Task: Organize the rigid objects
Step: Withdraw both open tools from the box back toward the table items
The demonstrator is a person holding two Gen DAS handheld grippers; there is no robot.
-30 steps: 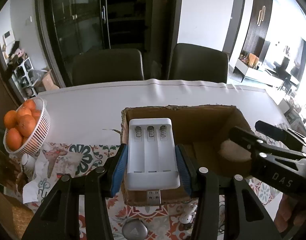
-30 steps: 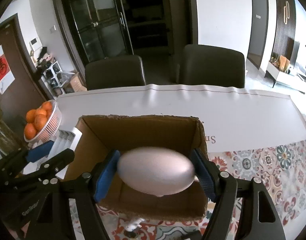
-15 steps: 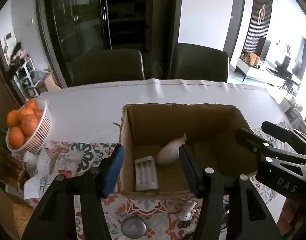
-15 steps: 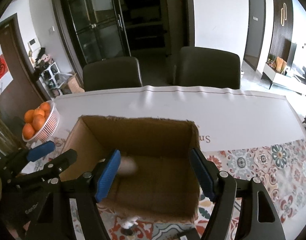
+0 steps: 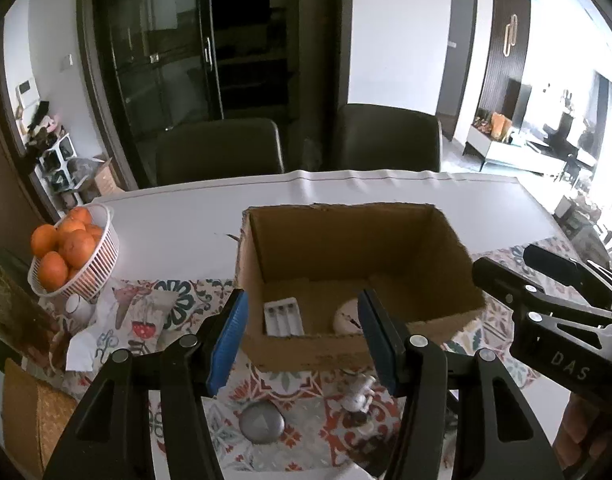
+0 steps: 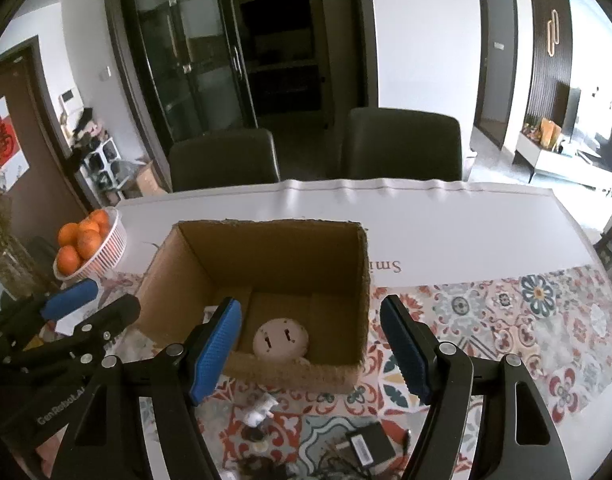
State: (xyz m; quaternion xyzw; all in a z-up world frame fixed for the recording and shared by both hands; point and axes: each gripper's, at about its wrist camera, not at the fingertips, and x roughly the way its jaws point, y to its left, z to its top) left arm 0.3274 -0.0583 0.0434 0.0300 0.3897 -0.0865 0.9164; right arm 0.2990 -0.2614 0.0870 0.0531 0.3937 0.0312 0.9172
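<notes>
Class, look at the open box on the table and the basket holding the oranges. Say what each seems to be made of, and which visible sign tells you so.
Box: corrugated cardboard, matte brown; its cut top rim looks rough and fibrous.
Basket: probably white moulded plastic, slightly glossy; its wall is thin, even vertical slats. Coated wire cannot be ruled out.

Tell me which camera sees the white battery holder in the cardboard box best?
The left wrist view: the white plastic battery holder with three slots lies in plain sight on the brown cardboard box floor. In the right wrist view, the right claw's blue finger hides that spot.
</notes>
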